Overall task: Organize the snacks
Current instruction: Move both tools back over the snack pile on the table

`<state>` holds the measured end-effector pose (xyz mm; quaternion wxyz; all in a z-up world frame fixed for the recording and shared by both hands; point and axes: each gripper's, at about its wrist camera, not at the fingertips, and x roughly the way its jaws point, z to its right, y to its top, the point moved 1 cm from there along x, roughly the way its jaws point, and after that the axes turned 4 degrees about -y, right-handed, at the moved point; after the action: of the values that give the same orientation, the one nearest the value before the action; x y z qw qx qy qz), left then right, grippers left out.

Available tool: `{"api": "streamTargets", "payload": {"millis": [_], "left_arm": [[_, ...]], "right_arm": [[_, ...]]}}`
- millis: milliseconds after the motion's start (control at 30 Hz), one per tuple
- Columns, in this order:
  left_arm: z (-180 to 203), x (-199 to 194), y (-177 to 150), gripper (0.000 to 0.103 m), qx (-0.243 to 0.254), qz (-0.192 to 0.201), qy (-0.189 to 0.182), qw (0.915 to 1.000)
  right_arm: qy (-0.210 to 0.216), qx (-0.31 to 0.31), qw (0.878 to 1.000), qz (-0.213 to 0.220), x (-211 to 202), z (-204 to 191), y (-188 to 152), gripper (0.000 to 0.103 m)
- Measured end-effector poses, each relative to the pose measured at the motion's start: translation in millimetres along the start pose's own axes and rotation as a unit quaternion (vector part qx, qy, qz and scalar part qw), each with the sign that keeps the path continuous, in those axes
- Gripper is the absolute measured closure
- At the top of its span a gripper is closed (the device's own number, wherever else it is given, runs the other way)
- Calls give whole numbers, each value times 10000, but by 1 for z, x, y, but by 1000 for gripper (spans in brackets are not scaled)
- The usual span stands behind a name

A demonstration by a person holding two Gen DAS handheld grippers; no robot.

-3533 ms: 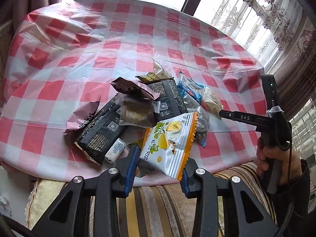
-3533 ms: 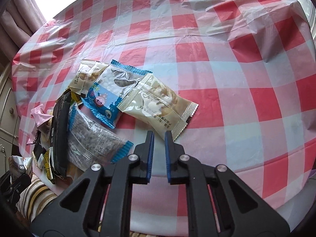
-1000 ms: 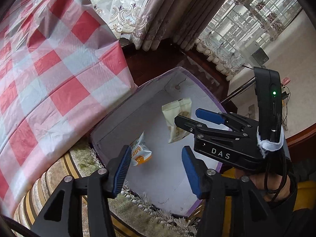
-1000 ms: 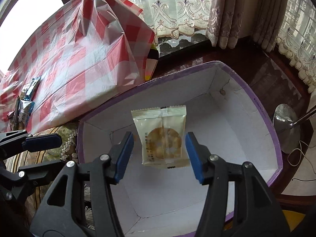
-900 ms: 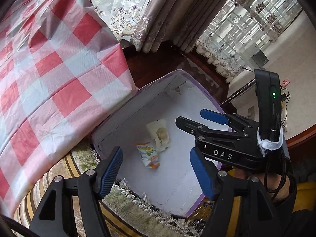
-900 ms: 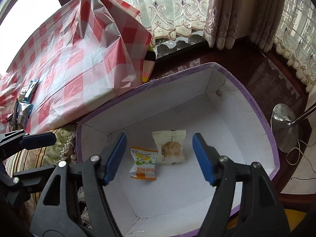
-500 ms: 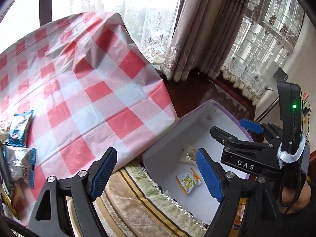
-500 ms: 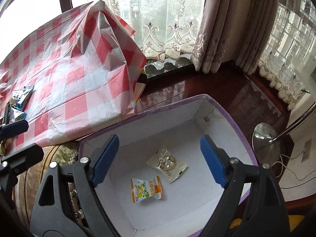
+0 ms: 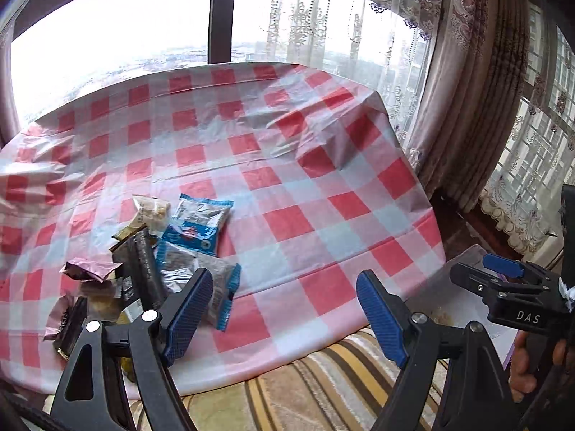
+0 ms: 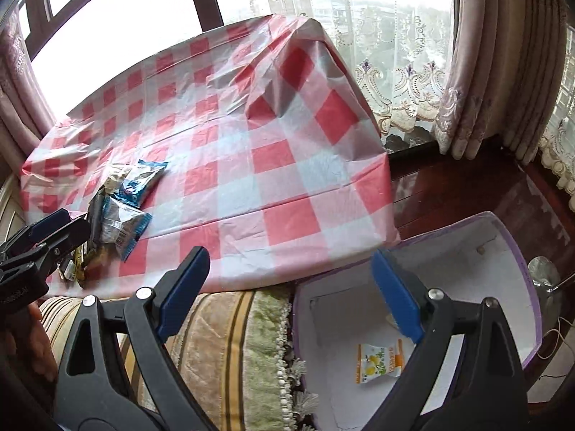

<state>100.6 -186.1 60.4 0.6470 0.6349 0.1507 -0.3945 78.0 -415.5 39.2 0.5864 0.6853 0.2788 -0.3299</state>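
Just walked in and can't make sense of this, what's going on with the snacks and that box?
A person is sorting snacks with a handheld gripper in each hand. Both the left gripper and the right gripper are open and empty right now. A pile of snack packets still lies on the checkered table, and a yellow-and-orange packet already sits in the white box on the floor.
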Motion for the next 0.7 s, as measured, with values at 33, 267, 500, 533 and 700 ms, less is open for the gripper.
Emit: {"api": "streamTargets", "payload": {"millis": [33,267,500,533,700], "left_arm": [[-12,-4,-2,20,-133,27,54,9999],[-85,-33,-19,21,-669,231,365,9968],[-152,-45,-45,27,-1167,47,788,9900],[-160,-45,-48,29,-1229,-4,825,9890],[-202,-45,-60,31,-1713,-148,897,9810]], "right_arm": [[26,-51,10000,-52,4,-8,0,11],[359,-487,9976,-335,26,-60,-4,11],[621,-722,9939,-554,41,-95,1,11],[634,-745,9935,-589,44,-100,2,11],[724,-933,9905,-710,54,-127,5,11]]}}
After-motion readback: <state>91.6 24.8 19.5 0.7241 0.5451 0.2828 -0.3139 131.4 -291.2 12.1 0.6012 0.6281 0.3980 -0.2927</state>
